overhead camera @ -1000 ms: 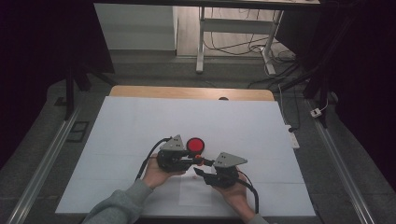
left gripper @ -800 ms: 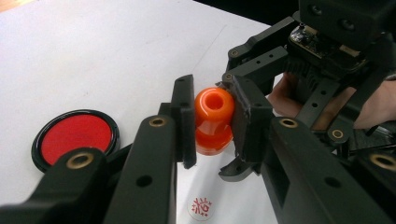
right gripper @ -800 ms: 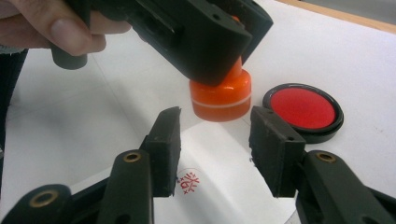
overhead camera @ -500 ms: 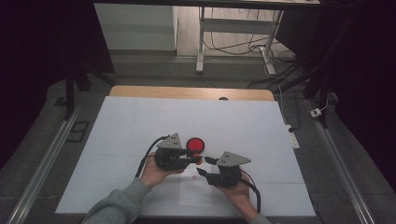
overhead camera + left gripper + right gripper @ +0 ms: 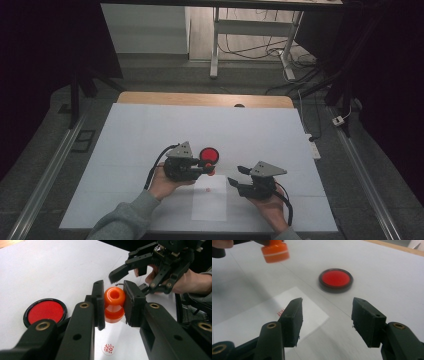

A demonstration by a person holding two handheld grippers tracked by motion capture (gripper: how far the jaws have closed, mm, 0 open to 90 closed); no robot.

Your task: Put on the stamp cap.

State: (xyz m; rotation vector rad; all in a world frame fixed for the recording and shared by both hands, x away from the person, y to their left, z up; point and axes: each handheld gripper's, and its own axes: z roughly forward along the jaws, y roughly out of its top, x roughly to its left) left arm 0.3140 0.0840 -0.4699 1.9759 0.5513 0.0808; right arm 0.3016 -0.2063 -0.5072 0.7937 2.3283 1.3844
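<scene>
1. The table (image 5: 130, 130) lay under its white cover, unchanged from a second before, and both my forearms came in from its near edge.
2. The sheet of paper (image 5: 209, 202) lay flat near that edge, where it had been all along. It carried a small red stamp mark (image 5: 208, 189), which in the left gripper view (image 5: 108, 349) sat directly below my jaws.
3. My right gripper (image 5: 235, 176) had drawn back to the right. A second before, it was close against the left one; now it was well apart from it, above the right edge of the paper. Its jaws stood wide apart with nothing between them (image 5: 325, 322).
4. My left gripper (image 5: 210, 167) had stayed almost where it was, just above the far end of the paper. Its jaws were clamped on the orange stamp.
5. The red ink pad (image 5: 209, 154) lay on the cover just beyond the left gripper, unmoved.
6. The orange stamp (image 5: 114, 304) was held upright between my left jaws, clear of the paper. In the right gripper view (image 5: 275, 252) it hung blurred above the sheet.
</scene>
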